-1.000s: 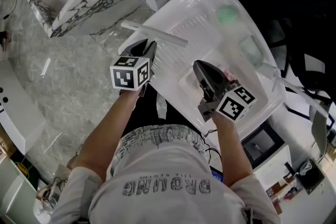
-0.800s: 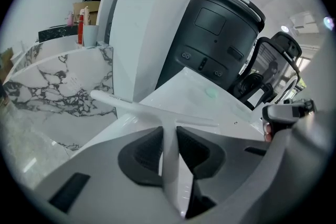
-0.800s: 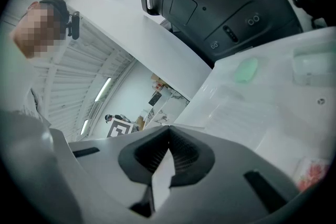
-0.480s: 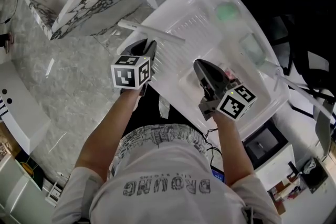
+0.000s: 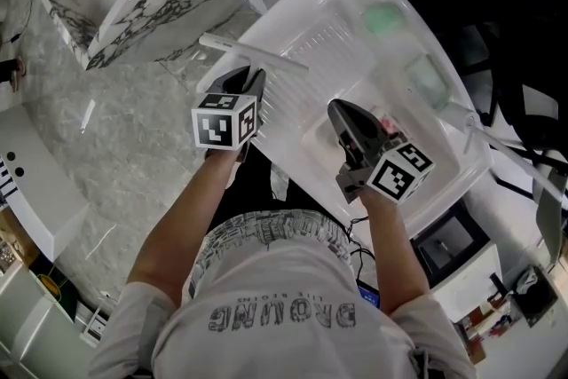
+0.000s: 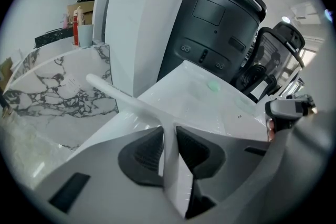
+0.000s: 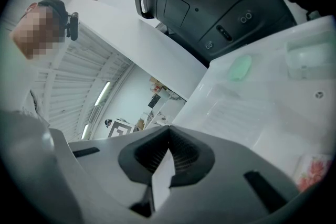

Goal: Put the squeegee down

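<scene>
My left gripper has its fingers clenched on the flat handle of the white plastic squeegee. Its long blade bar lies crosswise at the left edge of the white moulded sink counter; I cannot tell if it touches. My right gripper hovers over that counter, fingers pressed together on nothing.

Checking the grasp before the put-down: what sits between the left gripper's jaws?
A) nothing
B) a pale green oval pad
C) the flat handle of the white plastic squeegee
C: in the left gripper view the left gripper has its jaws pressed on the handle of the white plastic squeegee, whose blade bar lies crosswise beyond them.
</scene>
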`<state>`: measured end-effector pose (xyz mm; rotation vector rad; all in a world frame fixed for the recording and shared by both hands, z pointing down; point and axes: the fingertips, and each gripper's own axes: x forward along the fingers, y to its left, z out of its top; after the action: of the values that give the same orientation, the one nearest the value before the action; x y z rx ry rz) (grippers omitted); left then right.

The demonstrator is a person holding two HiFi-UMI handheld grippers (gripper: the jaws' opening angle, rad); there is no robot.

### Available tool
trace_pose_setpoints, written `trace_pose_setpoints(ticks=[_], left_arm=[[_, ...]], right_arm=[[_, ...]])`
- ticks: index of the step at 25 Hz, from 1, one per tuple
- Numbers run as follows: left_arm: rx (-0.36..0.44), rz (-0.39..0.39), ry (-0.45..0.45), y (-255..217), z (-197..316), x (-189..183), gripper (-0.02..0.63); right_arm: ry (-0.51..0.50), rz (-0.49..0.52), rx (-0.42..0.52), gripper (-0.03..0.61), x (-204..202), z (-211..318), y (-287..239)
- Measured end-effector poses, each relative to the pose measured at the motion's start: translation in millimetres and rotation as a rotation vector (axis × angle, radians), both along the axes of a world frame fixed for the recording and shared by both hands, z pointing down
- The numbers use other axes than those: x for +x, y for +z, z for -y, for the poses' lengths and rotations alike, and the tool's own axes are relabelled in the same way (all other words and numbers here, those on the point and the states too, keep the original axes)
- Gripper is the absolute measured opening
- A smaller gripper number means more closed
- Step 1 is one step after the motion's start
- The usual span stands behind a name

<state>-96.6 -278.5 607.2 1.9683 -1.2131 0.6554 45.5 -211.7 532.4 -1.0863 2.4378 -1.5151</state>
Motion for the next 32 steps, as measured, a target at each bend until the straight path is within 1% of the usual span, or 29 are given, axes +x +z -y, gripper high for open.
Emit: trace_pose_setpoints(ticks=[6,14,19,23,32], left_arm=[[-0.001,0.008,0.0,1,0,0,0.095],[0.0,0.002,0.005,-3,-2,-3,0.149],[0.005,-0.009,0.006,-10,-6,-6,0.169],[0.032,-0.013,0.018,-23,-7,-7,0.178],[0.13,-0.016,0.047,-65,-5,-13,0.181]], right_arm=[[0.004,0.002,0.003,0.008,1,0,-1],[0.014,0.006,0.014,0.008,1,0,-5],[0.013,0.008,0.026,0.008,-3,1,-12],[0.018,0.015,0.037,0.008,-4,2,-19],[0.013,0.001,0.081,0.008,-13,3,-40]])
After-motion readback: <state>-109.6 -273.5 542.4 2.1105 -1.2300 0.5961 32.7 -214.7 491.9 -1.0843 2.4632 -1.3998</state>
